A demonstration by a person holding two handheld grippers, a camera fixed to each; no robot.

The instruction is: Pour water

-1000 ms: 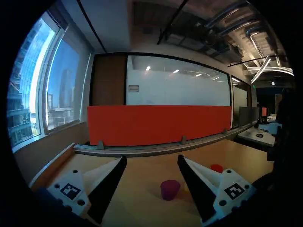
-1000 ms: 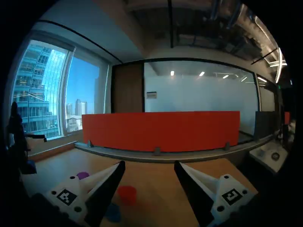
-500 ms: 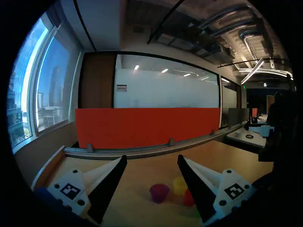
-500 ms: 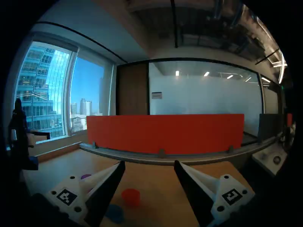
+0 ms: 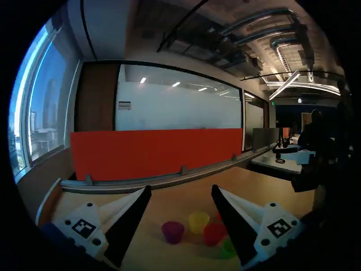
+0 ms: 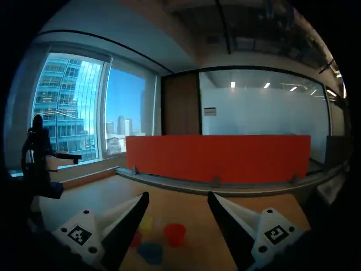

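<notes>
My left claw [image 5: 180, 187] hangs over the counter [image 5: 180, 205], fingers spread wide, nothing between them. Down below, a purple cup [image 5: 173, 231], a yellow cup [image 5: 198, 221] and a red cup [image 5: 213, 233] stand bunched close, with a green cup [image 5: 228, 247] just beside the red. My right claw [image 6: 177, 194] gapes wide too, empty, above a blue cup [image 6: 150, 252]. An orange divider [image 6: 216, 158] lines the counter's far edge.

The left gripper [image 5: 180, 187] points forward, roughly level, its two white fingers spread wide apart with nothing between them. The right gripper [image 6: 177, 194] points forward too, fingers equally spread and empty.
</notes>
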